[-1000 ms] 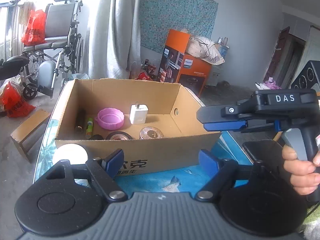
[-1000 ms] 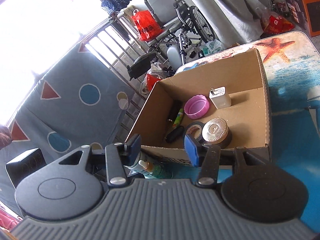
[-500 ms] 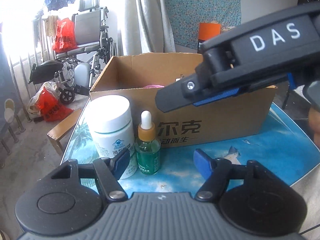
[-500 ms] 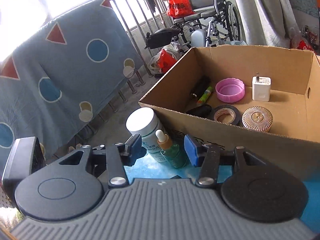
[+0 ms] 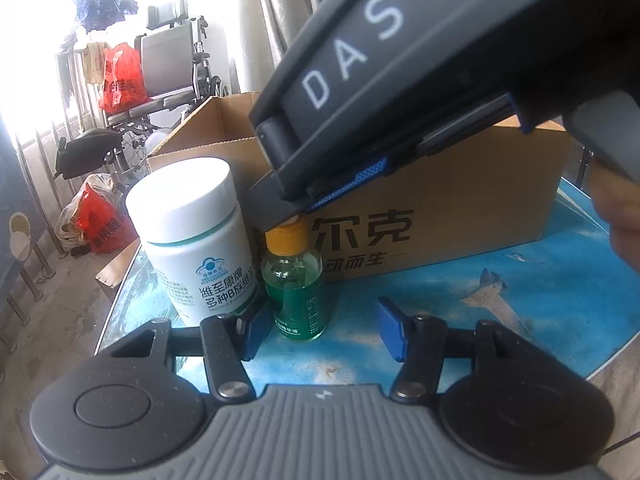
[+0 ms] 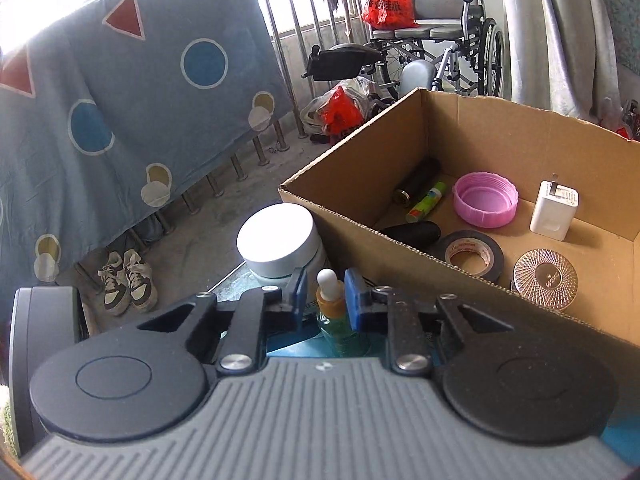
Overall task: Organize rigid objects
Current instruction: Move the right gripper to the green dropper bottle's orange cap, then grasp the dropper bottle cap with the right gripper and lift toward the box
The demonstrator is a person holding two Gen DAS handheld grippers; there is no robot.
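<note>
A small green dropper bottle (image 5: 294, 280) with an orange collar stands on the blue table beside a white pill jar (image 5: 192, 236), in front of a cardboard box (image 5: 460, 208). My right gripper (image 6: 326, 294) has come down over the dropper bottle (image 6: 332, 304), its blue pads on either side of the bottle's neck and close to it. In the left wrist view the right gripper (image 5: 296, 208) covers the dropper tip. My left gripper (image 5: 324, 328) is open and empty, low in front of the bottle and jar.
The box (image 6: 360, 168) holds a pink lid (image 6: 485, 205), a white charger (image 6: 554, 210), a tape roll (image 6: 470, 255), a cut-glass lid (image 6: 545, 279), a green tube and dark items. A wheelchair (image 6: 440, 40) and shoes (image 6: 126, 282) are beyond the table's left edge.
My right gripper dropped from above the box front onto the dropper bottle and narrowed around its neck. My left gripper moved closer and lower toward the bottle and jar.
</note>
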